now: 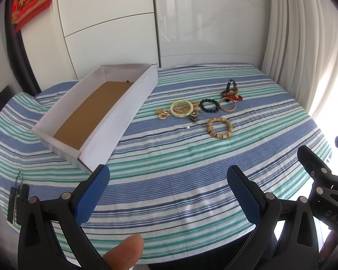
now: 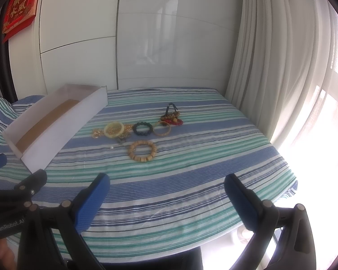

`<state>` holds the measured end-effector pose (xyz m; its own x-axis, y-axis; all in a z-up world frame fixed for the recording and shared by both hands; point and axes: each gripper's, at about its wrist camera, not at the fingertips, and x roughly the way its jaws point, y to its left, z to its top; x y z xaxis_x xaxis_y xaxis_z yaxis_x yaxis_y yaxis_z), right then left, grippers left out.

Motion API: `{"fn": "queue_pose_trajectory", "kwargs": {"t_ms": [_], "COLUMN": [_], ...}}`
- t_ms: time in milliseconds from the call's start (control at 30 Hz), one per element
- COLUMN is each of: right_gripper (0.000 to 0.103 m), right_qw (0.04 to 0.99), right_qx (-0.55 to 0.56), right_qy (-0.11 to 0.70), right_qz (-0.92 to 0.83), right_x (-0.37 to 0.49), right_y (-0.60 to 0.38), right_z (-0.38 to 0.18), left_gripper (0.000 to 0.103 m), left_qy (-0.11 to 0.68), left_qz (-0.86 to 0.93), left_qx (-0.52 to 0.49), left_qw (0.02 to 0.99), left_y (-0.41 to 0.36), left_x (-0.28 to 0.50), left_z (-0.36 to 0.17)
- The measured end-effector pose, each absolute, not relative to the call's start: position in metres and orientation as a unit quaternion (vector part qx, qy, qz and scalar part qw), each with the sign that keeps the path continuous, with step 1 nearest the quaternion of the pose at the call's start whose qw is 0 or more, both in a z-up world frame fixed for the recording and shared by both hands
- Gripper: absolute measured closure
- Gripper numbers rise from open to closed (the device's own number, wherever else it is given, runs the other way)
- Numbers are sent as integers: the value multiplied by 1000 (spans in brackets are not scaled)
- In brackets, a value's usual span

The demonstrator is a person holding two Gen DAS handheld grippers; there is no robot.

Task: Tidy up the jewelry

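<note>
While we hold both claws low over the near edge of the surface (image 1: pixel 169 180), the left claw (image 1: pixel 168 177) and the right claw (image 2: pixel 167 185) each stand wide apart with nothing between their blue, dimpled pads. We see one long white cardboard box (image 1: pixel 121 110) lying at an angle on the left, with a brown floor and low walls; a small dark speck sits at its far end, too small for us to tell what it is.

All the jewelry lies on the striped cloth (image 2: pixel 191 191), right of the box and well apart from both claws. We count one wooden bracelet (image 1: pixel 219 127) of chunky tan beads, nearest us and on its own. Behind it, in a loose row, sit one pale smooth bangle (image 1: pixel 182 108) over a gold bead strand, one black bead bracelet (image 1: pixel 209 105) and one thin gold bangle (image 1: pixel 227 104). A gold chain (image 1: pixel 162 113) is heaped at the left end. One white pearl (image 1: pixel 187 127) lies beside a small dark pendant. Farthest back, a red bead bracelet (image 1: pixel 235 97) and a brown bead bracelet are piled with a dark strap standing up.

A red sign (image 1: pixel 31 0) hangs top left, and white curtains (image 2: pixel 270 67) fall on the right.
</note>
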<state>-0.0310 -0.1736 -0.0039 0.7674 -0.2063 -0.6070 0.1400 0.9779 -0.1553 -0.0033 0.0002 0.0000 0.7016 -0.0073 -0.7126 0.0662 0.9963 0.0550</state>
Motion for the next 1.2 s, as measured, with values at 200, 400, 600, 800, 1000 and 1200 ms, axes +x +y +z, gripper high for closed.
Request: {"fn": "queue_pose_trajectory", "kwargs": {"t_ms": [200,400,600,800,1000,1200], "right_gripper": [0,0,0,0,0,0], "right_qw": [939,938,938,938,938,938], "right_qx": [-52,-54,-53,-54,-54,-53], "right_qy": [327,328,328,328,330,330], "right_qz": [-93,-94,-95,-94,-94,-94], "right_x": [-31,-30,-29,-28,-28,-28], "right_y": [-172,-174,-176,-177,-176,-177], "right_z": [-3,-3,-2,-2,-4,-5], "left_gripper": [0,0,0,0,0,0], "left_qy": [386,386,387,387,388,389], "left_qz": [-20,-23,-24,-22,-23,-23], "left_qx": [39,42,45,47,49,51], "left_qw": [922,921,921,921,920,920], "left_y": [1,0,-1,-1,-1,-1], "left_x": [-4,-3,-2,-2,1,0], "left_z": [0,0,0,0,-1,-3]}}
